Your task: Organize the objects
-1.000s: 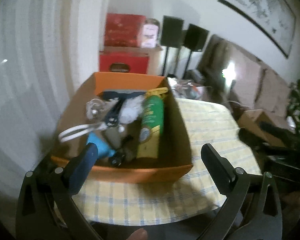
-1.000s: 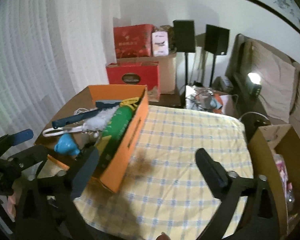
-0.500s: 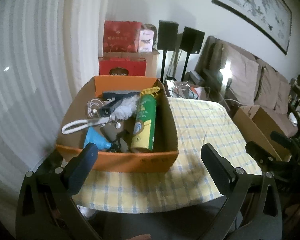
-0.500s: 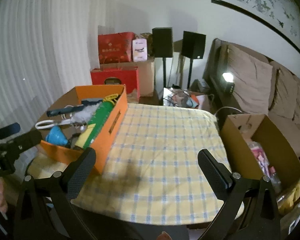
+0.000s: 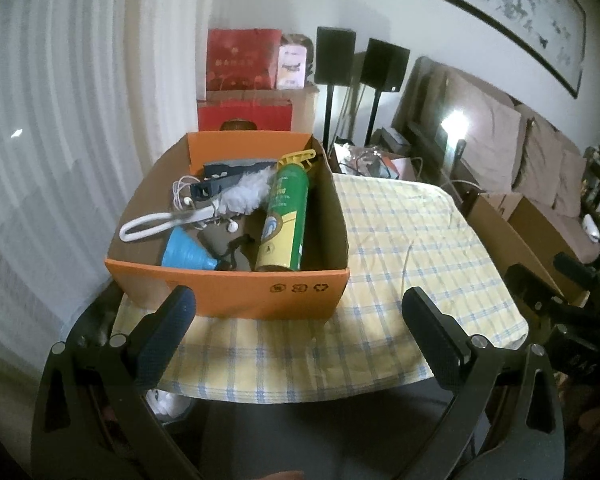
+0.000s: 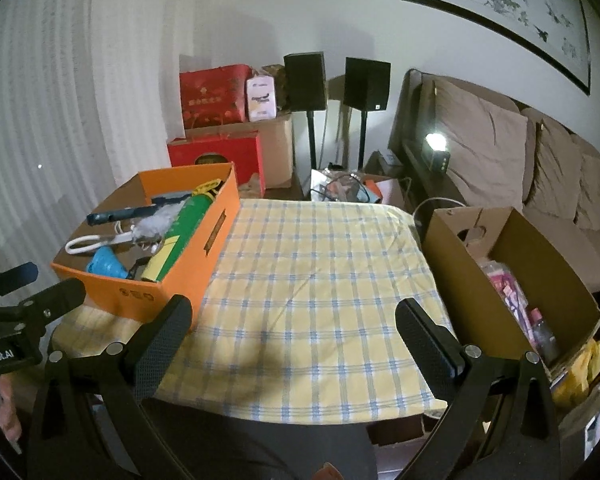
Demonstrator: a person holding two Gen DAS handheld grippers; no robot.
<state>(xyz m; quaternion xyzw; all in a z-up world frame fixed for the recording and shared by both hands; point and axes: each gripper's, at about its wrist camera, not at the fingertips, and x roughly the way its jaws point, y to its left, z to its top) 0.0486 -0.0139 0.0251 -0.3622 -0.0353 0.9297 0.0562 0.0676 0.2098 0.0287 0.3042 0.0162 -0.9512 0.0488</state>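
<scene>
The room is dim and slightly grainy. A small lamp [image 6: 437, 143] by the sofa glares white, blown out in both views. Soft shadows darken the near tabletop [image 6: 300, 344]. Fisheye bending curves the curtain [image 5: 60, 128] and blackens the corners.

The left claw [image 5: 300, 312] is a matte black frame whose two angled arms end in long fingers [image 5: 168, 332] faced with dark blue, finely dimpled rubber pads. Round silver screw heads sit at the joints, and triangular cut-outs lighten the side plates. The right claw [image 6: 292, 320] is built alike, its pads [image 6: 164, 340] textured black. In the right wrist view, the left claw's body carries a white label with lettering ending "Robot.AI".
</scene>
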